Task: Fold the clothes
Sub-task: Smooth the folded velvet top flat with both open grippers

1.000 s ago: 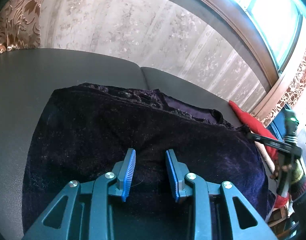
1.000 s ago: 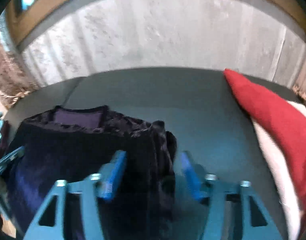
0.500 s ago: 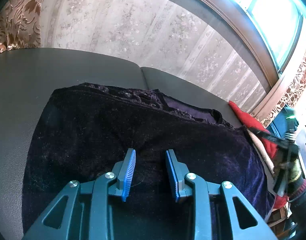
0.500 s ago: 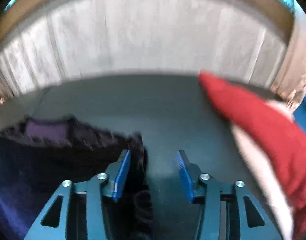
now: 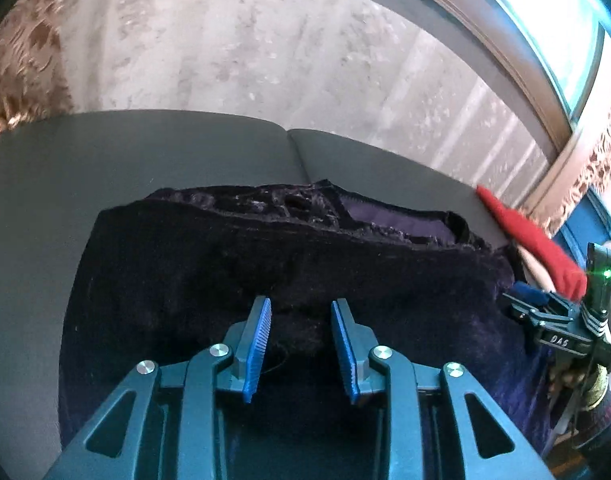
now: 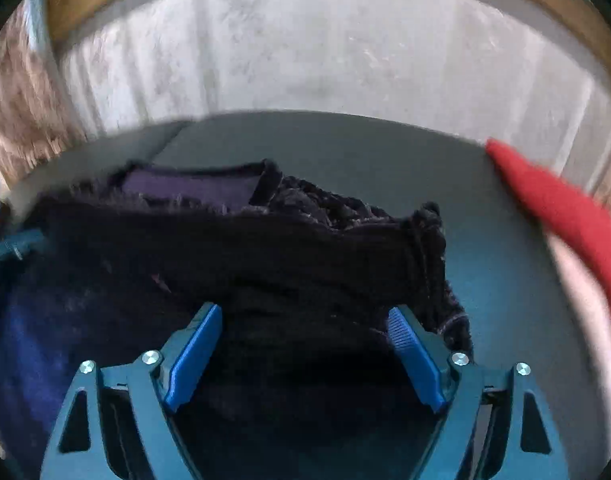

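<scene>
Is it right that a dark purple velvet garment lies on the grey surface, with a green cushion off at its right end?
Not quite: the cushion is red, not green, as the right wrist view shows. The rest stands: the dark purple velvet garment lies on the grey surface, with the cushion at its right end.

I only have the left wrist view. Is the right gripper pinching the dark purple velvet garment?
Observer: No. The right gripper has its jaws wide and opening; the dark purple velvet garment lies under them, unpinched.
Operator: What's past the garment's right side?
Observer: Its bunched edge ends just beyond the right-hand finger; bare grey cushion separates it from the red cloth.
</scene>
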The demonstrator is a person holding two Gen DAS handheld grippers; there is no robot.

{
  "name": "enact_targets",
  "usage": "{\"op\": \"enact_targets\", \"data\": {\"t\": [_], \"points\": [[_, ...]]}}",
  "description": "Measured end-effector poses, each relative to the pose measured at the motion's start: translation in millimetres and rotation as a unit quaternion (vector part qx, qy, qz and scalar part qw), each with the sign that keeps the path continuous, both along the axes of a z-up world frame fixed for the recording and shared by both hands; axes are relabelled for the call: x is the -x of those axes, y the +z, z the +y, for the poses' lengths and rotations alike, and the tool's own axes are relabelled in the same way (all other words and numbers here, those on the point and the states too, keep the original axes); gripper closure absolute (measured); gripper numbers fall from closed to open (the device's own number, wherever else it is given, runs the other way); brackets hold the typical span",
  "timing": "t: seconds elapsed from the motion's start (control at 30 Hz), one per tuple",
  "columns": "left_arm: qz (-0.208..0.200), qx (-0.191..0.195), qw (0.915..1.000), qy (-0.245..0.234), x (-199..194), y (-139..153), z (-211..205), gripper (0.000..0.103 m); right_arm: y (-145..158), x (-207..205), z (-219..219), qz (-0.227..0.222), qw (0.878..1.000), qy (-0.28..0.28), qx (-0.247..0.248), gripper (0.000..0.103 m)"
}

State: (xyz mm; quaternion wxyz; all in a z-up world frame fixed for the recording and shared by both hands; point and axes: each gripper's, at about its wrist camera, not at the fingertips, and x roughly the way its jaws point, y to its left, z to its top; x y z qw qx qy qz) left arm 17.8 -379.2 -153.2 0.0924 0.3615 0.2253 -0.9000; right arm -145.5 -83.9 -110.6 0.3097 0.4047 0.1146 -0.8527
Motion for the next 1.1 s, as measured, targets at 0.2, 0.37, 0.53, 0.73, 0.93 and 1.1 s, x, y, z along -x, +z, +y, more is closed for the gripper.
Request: {"op": "enact_targets", "data": {"t": [0.2, 0.37, 0.53, 0.73, 0.93, 1.1], "points": [[0.018, -0.029, 0.9992, 0.021, -41, -4, 10, 0.073, 6, -11, 0, 0.005, 1.0, 0.028, -0.011, 0.015], [0.036, -0.086, 0.9952, 0.03, -68, 2, -9, 0.071, 8, -15, -1, 0.007, 0.999, 0.032, -0.01, 0.013], [0.047, -0.09, 0.9922, 0.072, -109, 14, -53, 0.069, 8, -20, 0, 0.008, 0.999, 0.03, -0.009, 0.012], [0.002, -0.072, 0.9961, 0.051, -104, -3, -78, 0.068, 6, -17, -1, 0.009, 1.0, 0.029, -0.009, 0.011], [0.031, -0.144, 0.9887, 0.029, -85, -24, -94, 0.048, 6, -15, 0, 0.005, 1.0, 0.029, -0.006, 0.009], [0.03, -0.204, 0.9784, 0.009, -76, -27, -98, 0.047, 5, -16, 0, 0.0, 1.0, 0.031, -0.001, 0.006]]}}
